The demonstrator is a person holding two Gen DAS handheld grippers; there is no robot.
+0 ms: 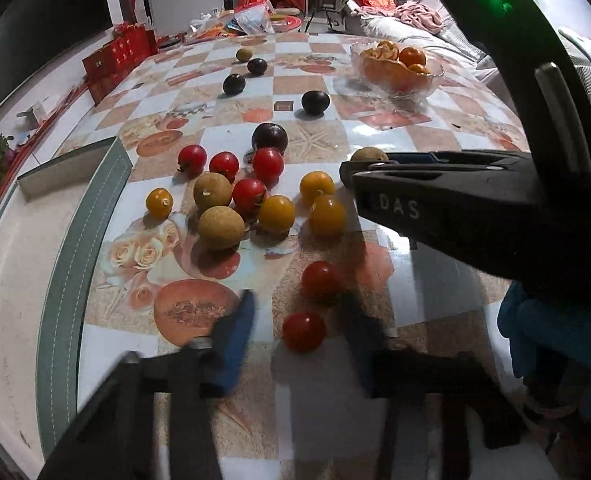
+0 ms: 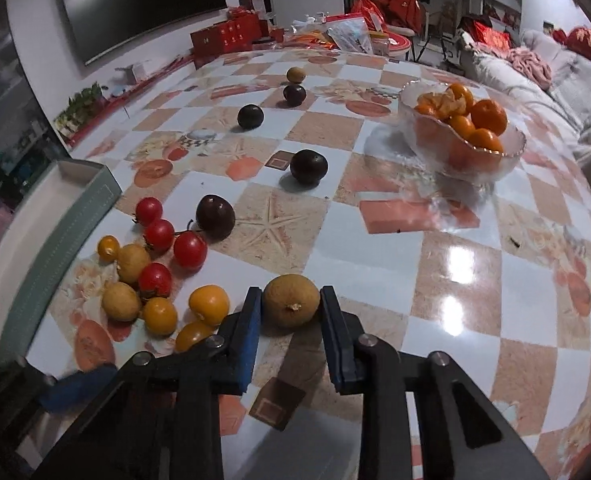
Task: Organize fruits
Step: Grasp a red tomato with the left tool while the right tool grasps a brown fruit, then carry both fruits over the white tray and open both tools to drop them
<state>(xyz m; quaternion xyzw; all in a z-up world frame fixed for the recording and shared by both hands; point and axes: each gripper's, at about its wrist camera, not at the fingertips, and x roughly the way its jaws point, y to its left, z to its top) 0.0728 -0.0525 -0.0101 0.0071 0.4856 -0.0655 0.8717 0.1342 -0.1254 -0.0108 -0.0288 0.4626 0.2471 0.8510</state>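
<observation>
Loose fruit lies on the patterned table: red tomatoes [image 1: 268, 163], yellow tomatoes [image 1: 276, 213], tan longans [image 1: 220, 227] and dark plums [image 1: 269, 137]. My right gripper [image 2: 291, 307] has its blue pads touching both sides of a tan longan [image 2: 291, 306] that rests on the table. It also shows in the left wrist view [image 1: 369, 156], mostly hidden behind the right gripper [image 1: 349, 174]. My left gripper [image 1: 299, 316] is open, with a red tomato [image 1: 304, 331] lying between its fingers.
A grey-green tray with a white inside [image 1: 23, 248] stands at the left, also in the right wrist view [image 2: 55, 216]. A glass bowl of mandarins [image 2: 511, 148] stands at the far right. More plums [image 2: 308, 167] and a longan [image 2: 295, 74] lie farther back.
</observation>
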